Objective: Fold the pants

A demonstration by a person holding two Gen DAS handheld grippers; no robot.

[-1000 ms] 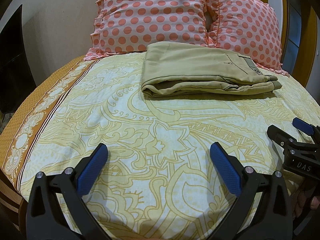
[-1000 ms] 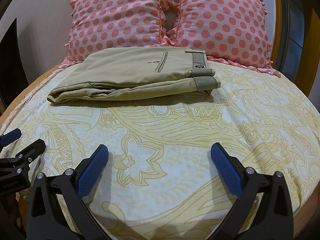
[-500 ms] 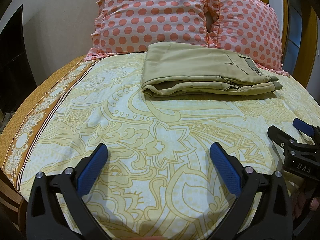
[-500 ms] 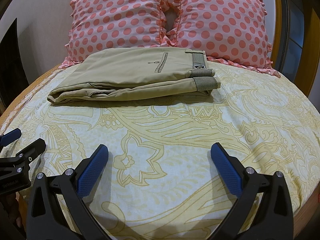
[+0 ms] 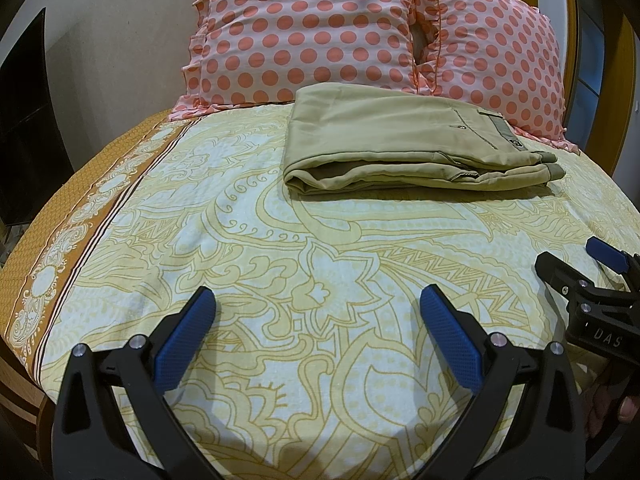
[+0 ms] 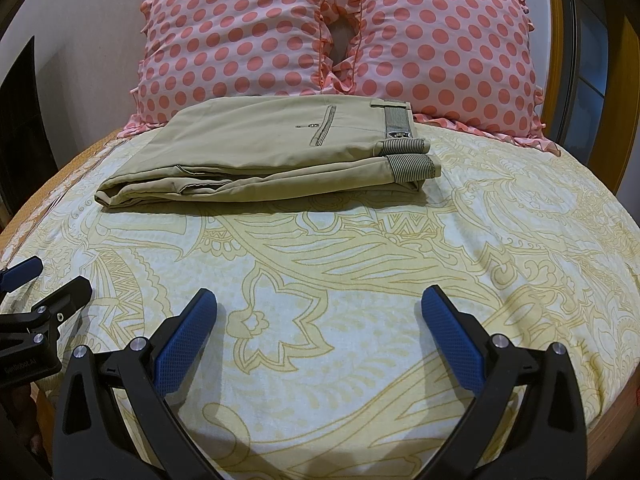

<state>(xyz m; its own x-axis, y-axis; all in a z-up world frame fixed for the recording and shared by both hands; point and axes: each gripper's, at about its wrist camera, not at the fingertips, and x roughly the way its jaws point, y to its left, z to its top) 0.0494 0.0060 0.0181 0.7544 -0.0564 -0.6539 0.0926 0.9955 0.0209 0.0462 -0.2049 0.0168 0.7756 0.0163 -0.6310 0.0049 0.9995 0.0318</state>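
Khaki pants (image 5: 400, 148) lie folded in a flat rectangular stack on the bed, just in front of the pillows; they also show in the right wrist view (image 6: 272, 152), with the striped waistband at the right end. My left gripper (image 5: 316, 320) is open and empty, hovering over the bedsheet well short of the pants. My right gripper (image 6: 318, 320) is open and empty too, beside the left one. Each gripper shows at the edge of the other's view: the right gripper (image 5: 576, 268) and the left gripper (image 6: 44, 284).
Two pink pillows with coral dots (image 5: 320, 24) (image 6: 432, 44) lean against the headboard behind the pants. The yellow patterned bedsheet (image 5: 304, 248) covers the bed, with an orange border at the left edge (image 5: 52, 232). A wooden frame (image 6: 560, 32) stands at the right.
Both grippers have drifted very slightly; the pants lie as before and both grippers stay open.
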